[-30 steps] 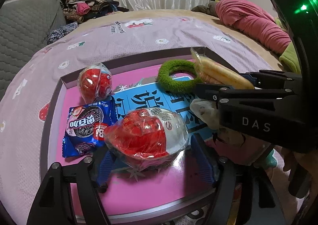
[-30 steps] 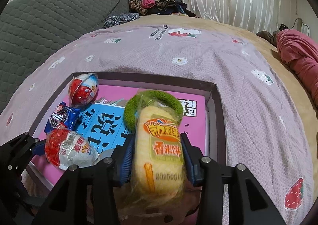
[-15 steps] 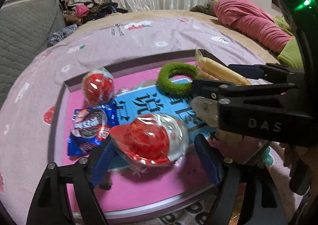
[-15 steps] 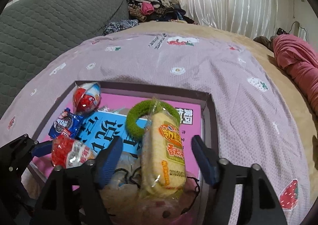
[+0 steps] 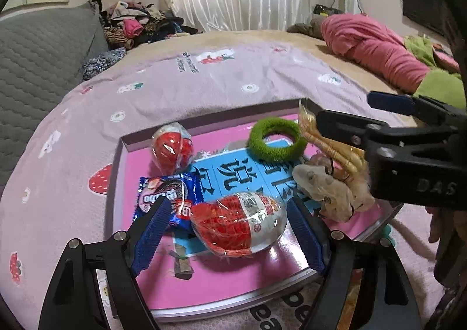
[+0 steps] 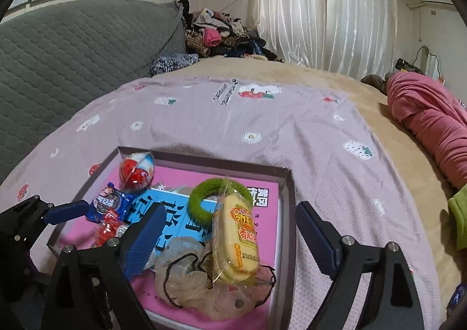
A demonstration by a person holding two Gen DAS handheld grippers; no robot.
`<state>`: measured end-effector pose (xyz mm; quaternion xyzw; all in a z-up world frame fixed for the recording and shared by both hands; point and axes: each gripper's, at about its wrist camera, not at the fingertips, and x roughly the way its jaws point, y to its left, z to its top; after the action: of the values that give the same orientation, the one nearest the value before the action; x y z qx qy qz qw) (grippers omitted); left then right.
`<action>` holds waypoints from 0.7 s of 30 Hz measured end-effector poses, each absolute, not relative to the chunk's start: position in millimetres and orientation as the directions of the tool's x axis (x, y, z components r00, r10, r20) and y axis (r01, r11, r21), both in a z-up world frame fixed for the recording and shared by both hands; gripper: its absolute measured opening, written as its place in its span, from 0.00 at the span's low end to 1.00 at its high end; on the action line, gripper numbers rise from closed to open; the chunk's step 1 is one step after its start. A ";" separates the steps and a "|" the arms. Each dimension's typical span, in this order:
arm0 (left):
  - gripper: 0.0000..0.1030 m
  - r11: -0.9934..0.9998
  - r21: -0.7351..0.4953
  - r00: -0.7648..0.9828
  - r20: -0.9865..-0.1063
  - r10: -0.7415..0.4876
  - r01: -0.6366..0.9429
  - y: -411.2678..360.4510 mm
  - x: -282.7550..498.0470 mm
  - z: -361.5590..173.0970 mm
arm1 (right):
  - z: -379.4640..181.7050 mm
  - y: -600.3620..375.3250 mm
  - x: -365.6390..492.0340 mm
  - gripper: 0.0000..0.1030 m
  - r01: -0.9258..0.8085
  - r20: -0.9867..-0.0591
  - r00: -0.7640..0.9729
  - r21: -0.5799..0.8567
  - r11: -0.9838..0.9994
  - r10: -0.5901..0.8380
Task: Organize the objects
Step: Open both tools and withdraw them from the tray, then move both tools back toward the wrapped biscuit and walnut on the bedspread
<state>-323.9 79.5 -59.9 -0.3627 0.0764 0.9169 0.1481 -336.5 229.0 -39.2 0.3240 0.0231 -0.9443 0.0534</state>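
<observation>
Lying in a pink tray [image 5: 122, 184] on the bed [image 5: 204, 82], a red egg [image 5: 238, 223] sits between the spread fingers of the left gripper [image 5: 230, 230], untouched. The right gripper [image 6: 227, 230] is wide open too, holding nothing; the yellow snack pack [image 6: 238, 236] rests between its fingers on a crumpled bag [image 6: 186, 277], its far end over a green ring [image 6: 198, 201]. A blue biscuit pack [image 5: 163, 198] and a second egg [image 5: 172, 150] lie farther left.
</observation>
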 end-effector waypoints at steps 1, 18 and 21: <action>0.80 -0.946 0.033 -0.695 -0.686 0.214 -0.323 77.9 -323.7 -58.0 | -35.0 228.8 -333.5 0.88 0.116 -0.610 -0.788 -0.009 -0.993 -0.087; 0.80 -0.970 0.020 -0.728 -0.665 0.168 -0.242 49.4 -264.3 -24.2 | 11.5 216.0 -243.2 0.95 0.135 -0.563 -0.816 0.035 -0.990 -0.131; 0.80 -0.970 0.016 -0.721 -0.672 0.169 -0.242 47.6 -241.4 -22.2 | 15.6 215.1 -222.1 0.95 0.133 -0.576 -0.807 0.037 -0.990 -0.130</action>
<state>-241.4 47.6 -22.2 -0.3567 0.0513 0.9262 0.1109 -222.1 215.1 15.6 0.3026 0.0023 -0.9506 0.0690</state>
